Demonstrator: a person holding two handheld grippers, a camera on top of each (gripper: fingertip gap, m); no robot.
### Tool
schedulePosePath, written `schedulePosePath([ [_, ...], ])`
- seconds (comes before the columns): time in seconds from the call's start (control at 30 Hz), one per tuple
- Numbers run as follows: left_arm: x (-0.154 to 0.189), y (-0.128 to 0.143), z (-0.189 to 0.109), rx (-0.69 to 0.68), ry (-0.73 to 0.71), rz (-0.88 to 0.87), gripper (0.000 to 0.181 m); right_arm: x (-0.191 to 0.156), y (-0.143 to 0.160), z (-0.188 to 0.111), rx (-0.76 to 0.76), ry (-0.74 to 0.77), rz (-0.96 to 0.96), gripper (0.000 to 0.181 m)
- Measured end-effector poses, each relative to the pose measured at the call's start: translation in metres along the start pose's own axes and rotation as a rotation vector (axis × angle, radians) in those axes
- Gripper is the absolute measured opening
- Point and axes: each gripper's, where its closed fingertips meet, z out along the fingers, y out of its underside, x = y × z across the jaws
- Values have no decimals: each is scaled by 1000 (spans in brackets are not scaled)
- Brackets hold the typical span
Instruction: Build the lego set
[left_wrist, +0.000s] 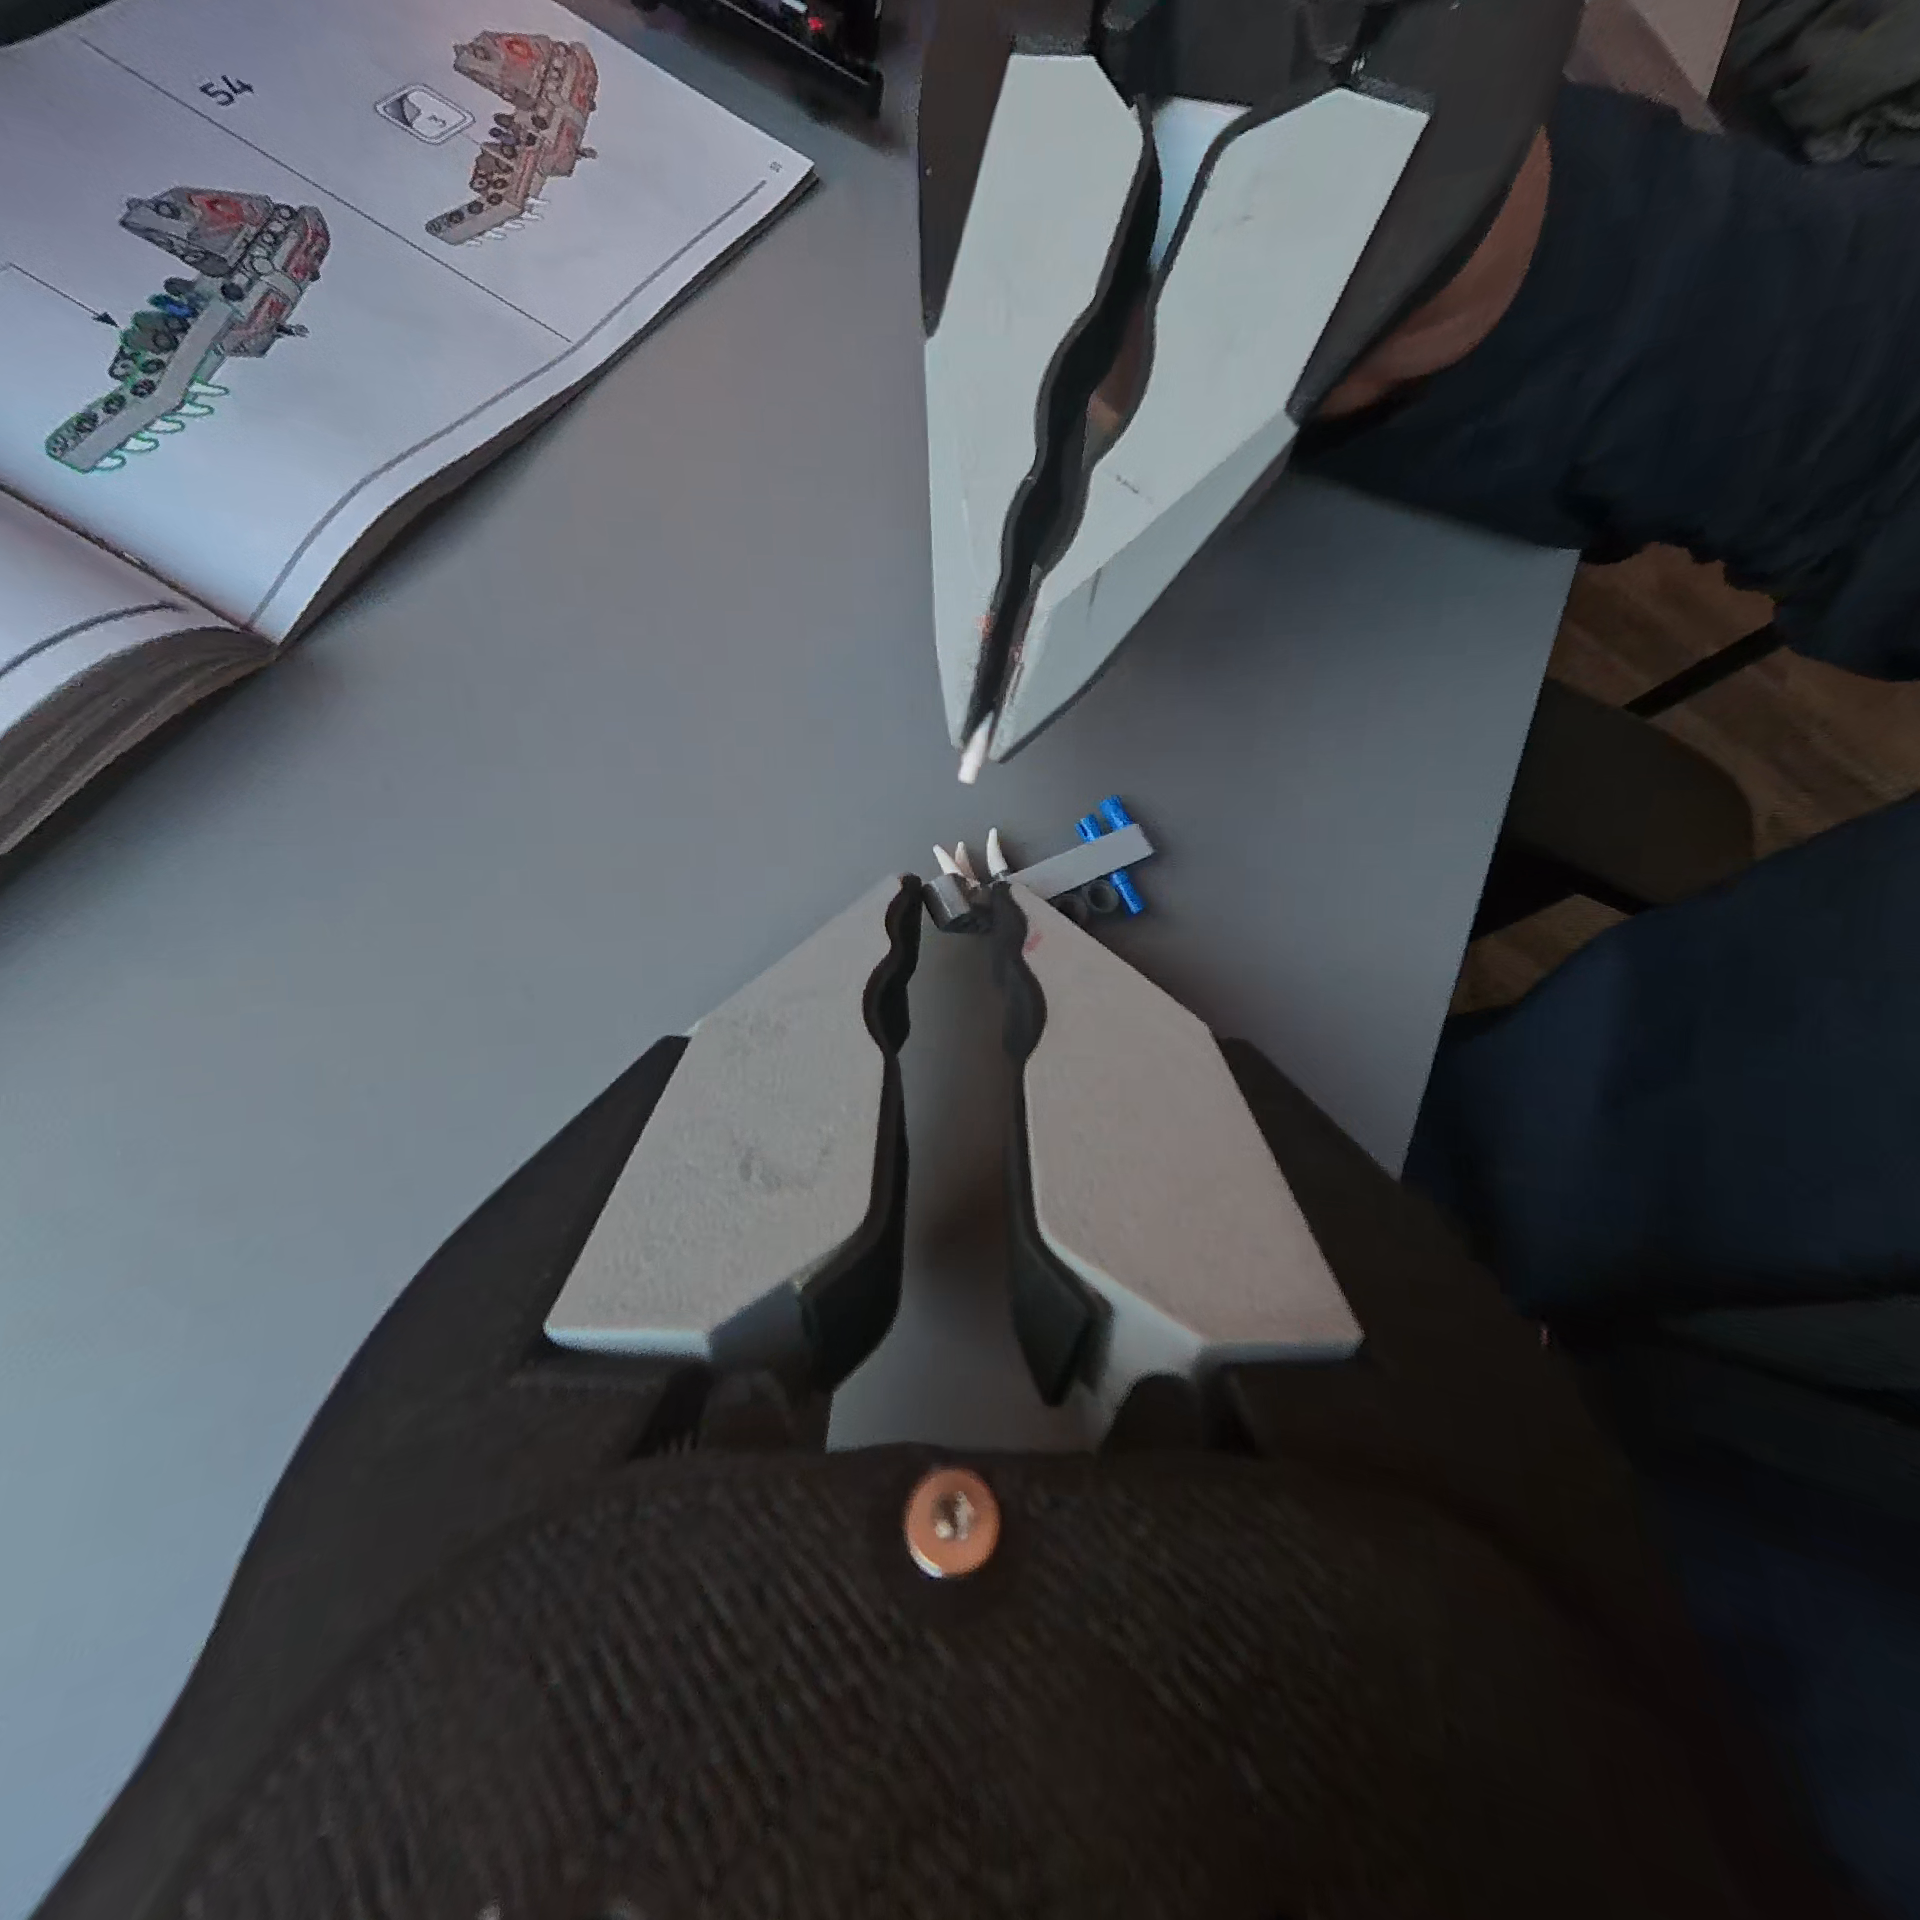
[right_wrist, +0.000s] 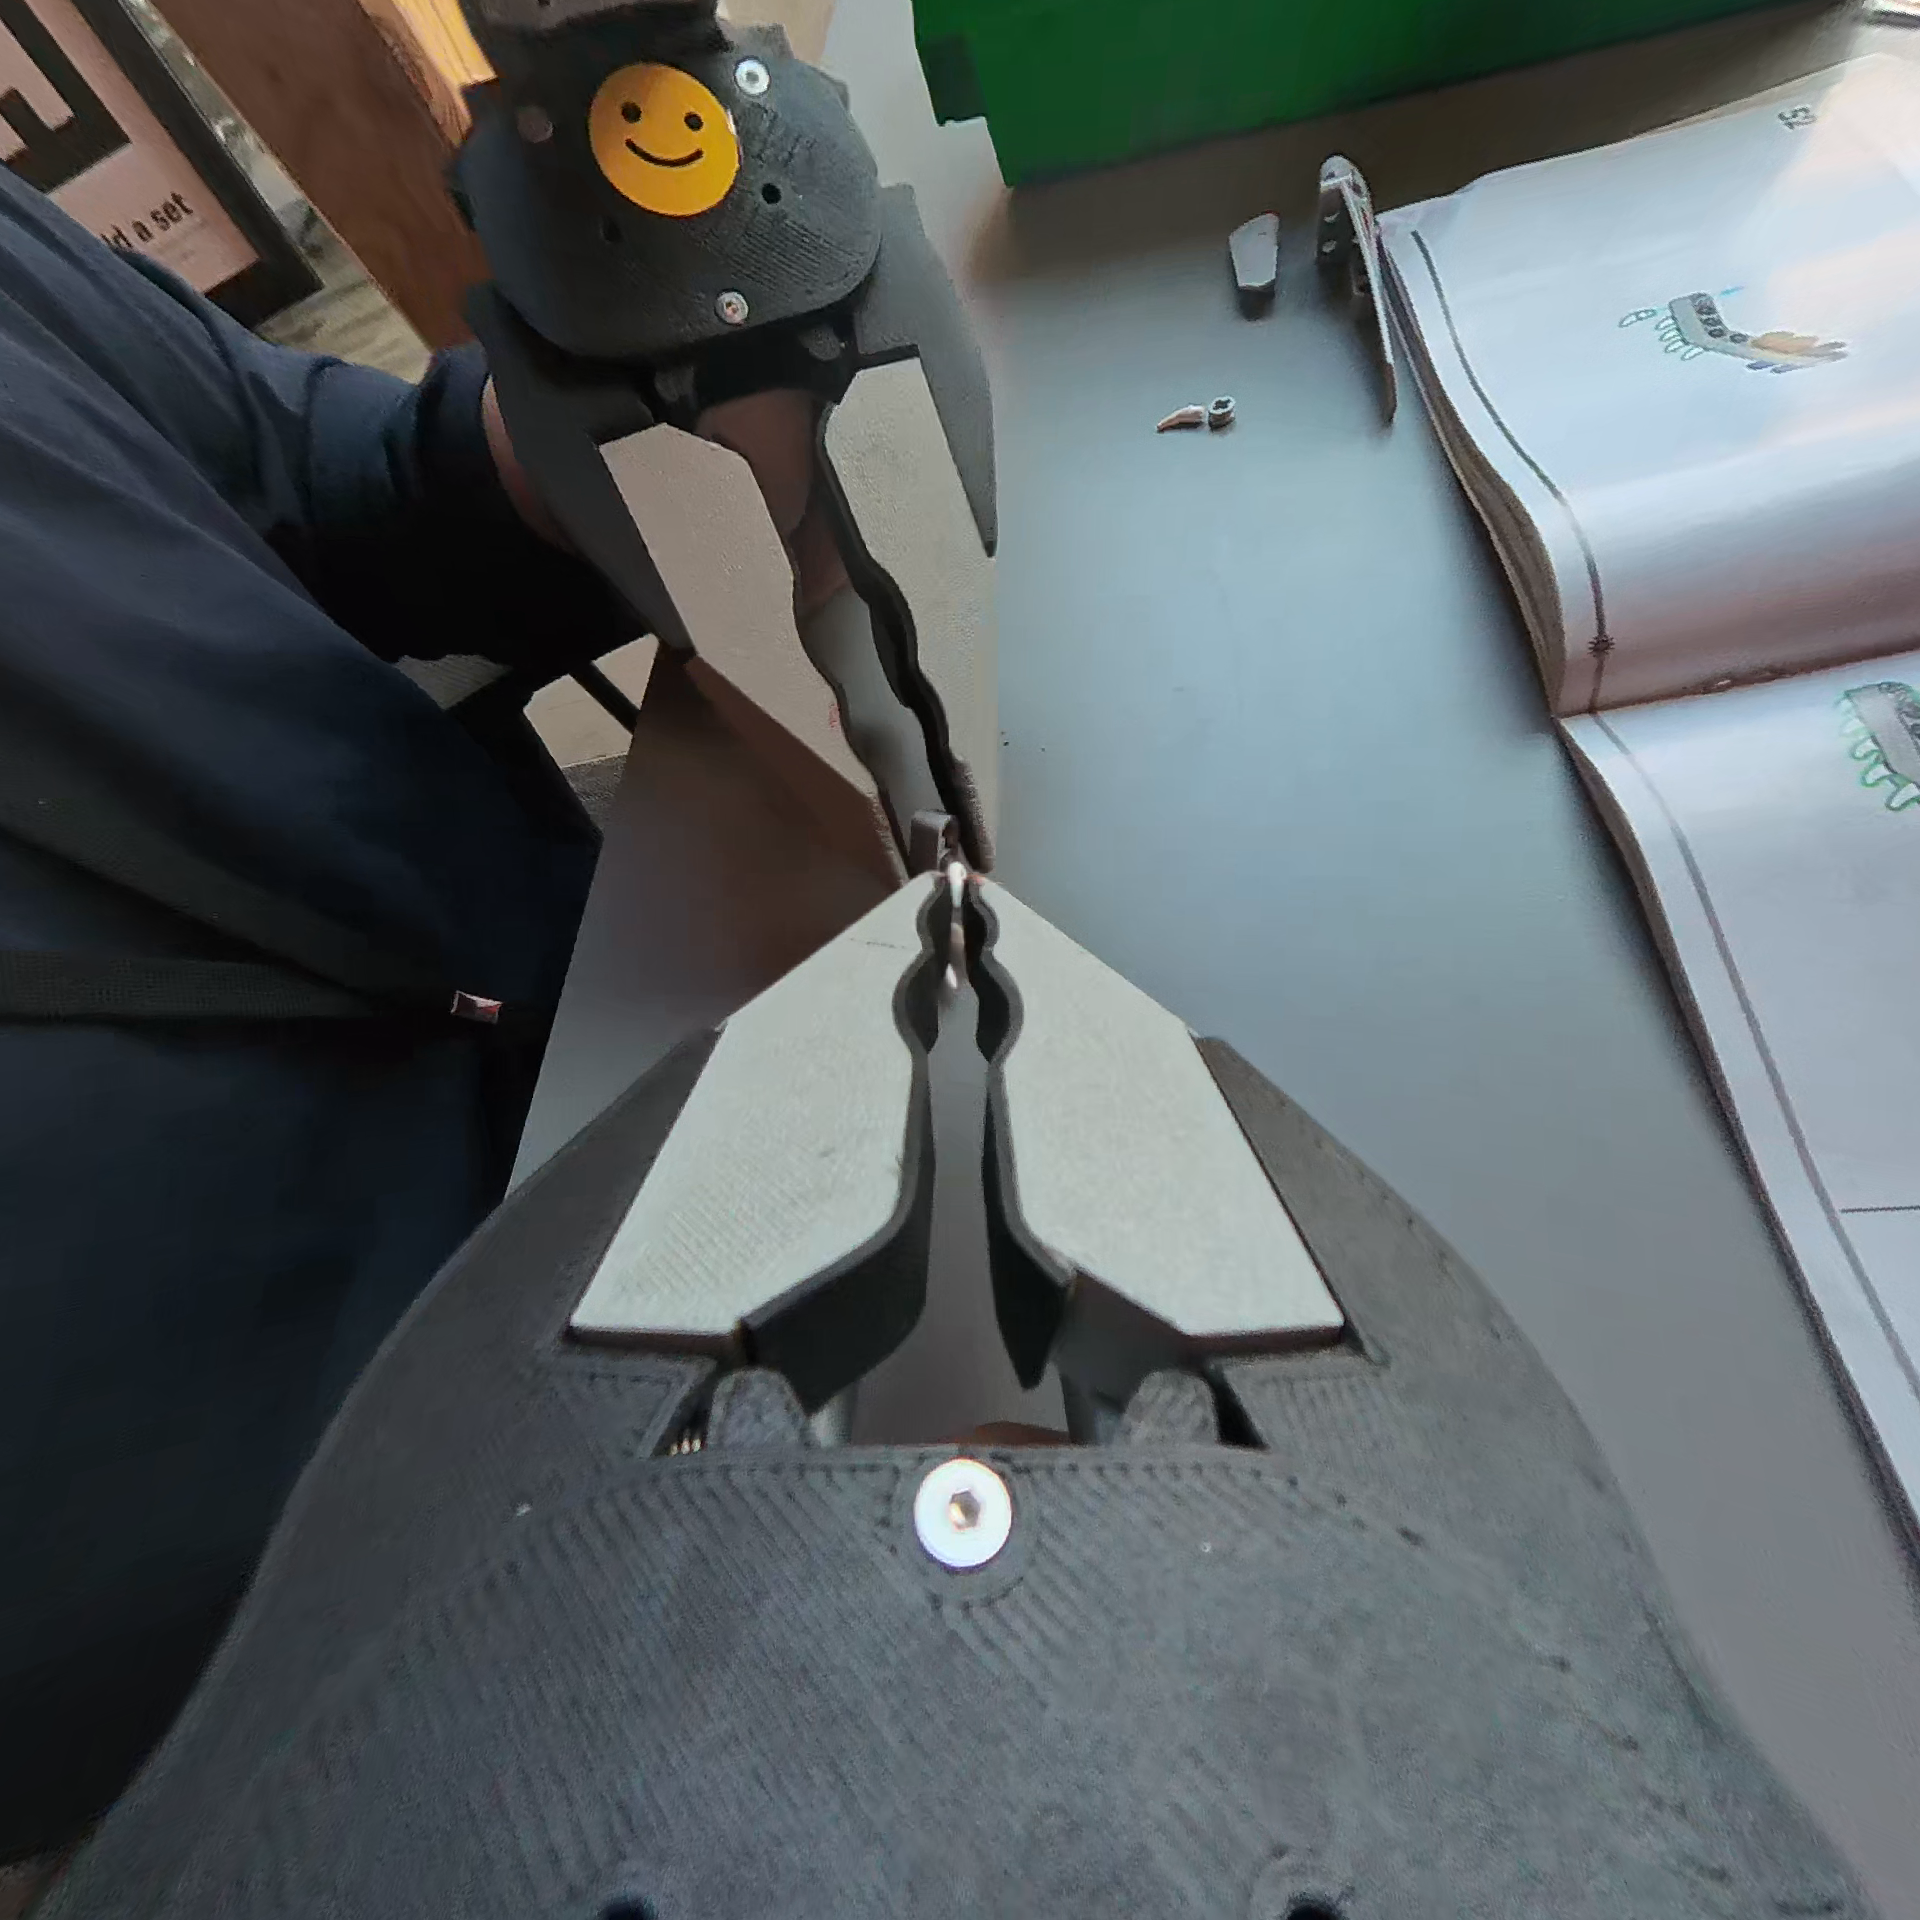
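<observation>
Left wrist view: the left tongs pinch a grey beam assembly bearing three white teeth and blue pins, just above the matte grey desk. The right tongs are pressed on one more white tooth, not yet fitted. Right wrist view: the tooth is glossy and tapered; loose dark parts lie beside the open instruction booklet, so much building appears left.

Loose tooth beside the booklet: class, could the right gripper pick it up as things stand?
Probably not yet. The right gripper is shut on a white tooth, though bare table leaves the way to the loose tooth free.
</observation>
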Motion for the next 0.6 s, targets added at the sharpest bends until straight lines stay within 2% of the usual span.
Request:
schedulePosePath([
  [0.03, -2, 0, 0, -5, -2, 20, 11, -1, 1, 0, -2, 4, -6, 0],
  [0.2, -2, 0, 3, -81, 104, 182, 13, 1, 1, -2, 7, 28, 2, 0],
  [0.27, -10, -2, 6, -108, 106, 207, 17, 3, 1, -2, 9, 36, 11, 0],
  [0.43, -14, 2, 4, -159, 142, 195, 25, 7, 2, -3, 4, 53, 33, 0],
  [0.6, 0, 1, 2, -114, 225, 105, 23, 8, 6, 0, -24, 56, 37, 0],
])
